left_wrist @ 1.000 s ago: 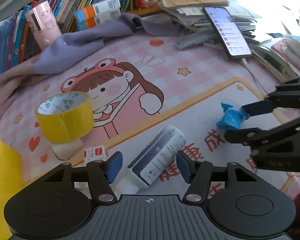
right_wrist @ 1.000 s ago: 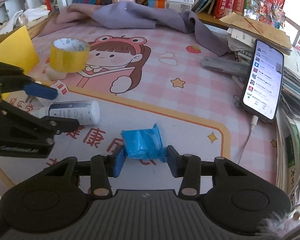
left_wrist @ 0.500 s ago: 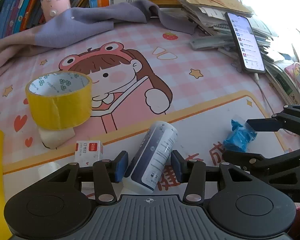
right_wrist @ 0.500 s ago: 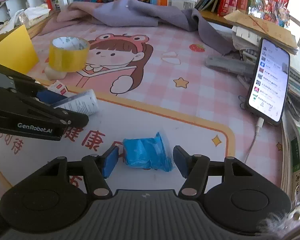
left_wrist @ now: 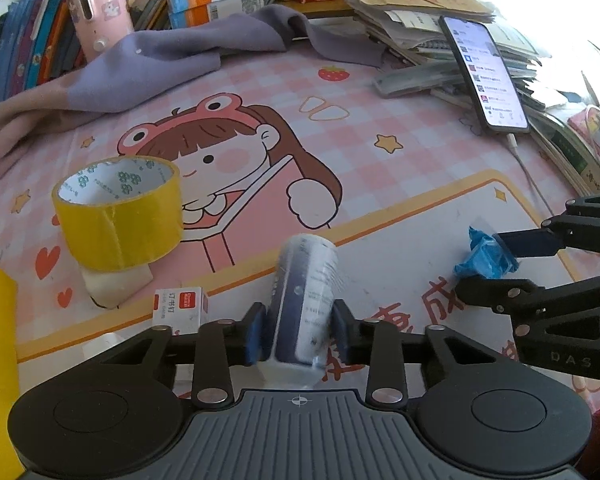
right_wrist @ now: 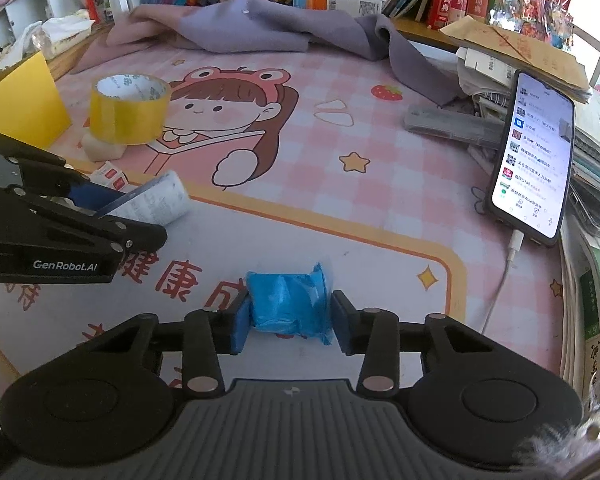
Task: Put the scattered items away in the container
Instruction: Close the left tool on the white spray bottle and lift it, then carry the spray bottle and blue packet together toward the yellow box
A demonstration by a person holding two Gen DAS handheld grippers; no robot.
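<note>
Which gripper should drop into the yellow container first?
Left gripper: shut on the bottle, and the yellow container sits on its side. Right gripper clamps the blue packet, farther away.

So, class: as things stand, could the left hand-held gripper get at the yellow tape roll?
Probably not yet: the left hand-held gripper is shut on the white bottle. The yellow tape roll stands uncovered to its left.

A white-and-navy bottle [left_wrist: 306,300] lies on its side, a crumpled blue packet [right_wrist: 288,304] well to its right.
</note>
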